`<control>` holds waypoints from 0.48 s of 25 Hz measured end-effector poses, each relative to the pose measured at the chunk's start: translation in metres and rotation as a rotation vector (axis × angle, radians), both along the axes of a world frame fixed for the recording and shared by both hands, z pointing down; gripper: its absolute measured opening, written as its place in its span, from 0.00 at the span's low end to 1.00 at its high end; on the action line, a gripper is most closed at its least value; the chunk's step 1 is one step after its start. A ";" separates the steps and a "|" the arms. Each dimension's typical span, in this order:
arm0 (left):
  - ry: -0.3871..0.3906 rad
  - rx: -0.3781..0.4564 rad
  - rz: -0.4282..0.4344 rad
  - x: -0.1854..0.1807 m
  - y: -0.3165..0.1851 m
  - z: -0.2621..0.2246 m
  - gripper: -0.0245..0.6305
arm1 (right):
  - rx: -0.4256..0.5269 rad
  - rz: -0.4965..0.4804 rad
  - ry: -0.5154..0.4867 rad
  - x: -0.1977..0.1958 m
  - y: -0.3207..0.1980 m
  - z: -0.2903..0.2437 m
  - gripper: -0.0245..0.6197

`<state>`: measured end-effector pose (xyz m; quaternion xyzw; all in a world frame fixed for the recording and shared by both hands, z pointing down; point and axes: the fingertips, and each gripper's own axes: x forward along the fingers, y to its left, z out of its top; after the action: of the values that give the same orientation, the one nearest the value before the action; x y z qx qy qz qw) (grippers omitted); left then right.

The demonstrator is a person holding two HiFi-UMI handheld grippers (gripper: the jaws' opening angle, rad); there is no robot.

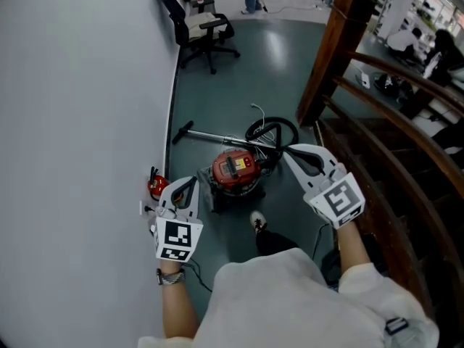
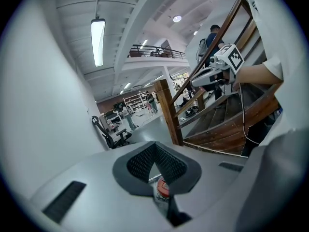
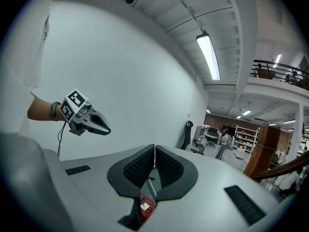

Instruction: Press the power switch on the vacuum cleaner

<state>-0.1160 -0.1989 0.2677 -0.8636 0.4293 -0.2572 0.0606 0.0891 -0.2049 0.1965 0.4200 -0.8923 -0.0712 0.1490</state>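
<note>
Left tool (image 1: 187,188) and right tool (image 1: 290,156), jaws together on nothing, hang above the floor (image 1: 283,64), flanking the red vacuum cleaner (image 1: 235,171) standing slightly farther off. Closed tips probably make a firm point for pressing its switch, not yet reached.

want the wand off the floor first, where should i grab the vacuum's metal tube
Take the metal tube near mid-length, coming straight down from above with the jaws across it. It lies flat on the floor, long and thin, and that stretch is clear of the red vacuum body and the coiled hose.
</note>
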 end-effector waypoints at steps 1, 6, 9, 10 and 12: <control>0.003 -0.002 -0.009 0.000 -0.003 0.001 0.03 | -0.004 -0.003 0.004 -0.001 -0.003 0.001 0.08; 0.026 -0.027 -0.069 -0.002 -0.018 0.009 0.03 | -0.028 -0.016 0.021 -0.004 -0.017 0.011 0.08; 0.023 -0.034 -0.072 0.000 -0.025 0.015 0.03 | -0.019 -0.005 0.057 -0.002 -0.029 0.022 0.09; 0.018 -0.032 -0.069 0.001 -0.028 0.015 0.03 | -0.014 -0.004 0.071 -0.001 -0.033 0.026 0.09; 0.008 -0.025 -0.062 0.002 -0.033 0.016 0.03 | -0.015 -0.010 0.090 0.000 -0.040 0.034 0.09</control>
<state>-0.1138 -0.2323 0.2838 -0.8515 0.4529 -0.2610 0.0401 0.0889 -0.2448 0.2304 0.4110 -0.8872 -0.0843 0.1919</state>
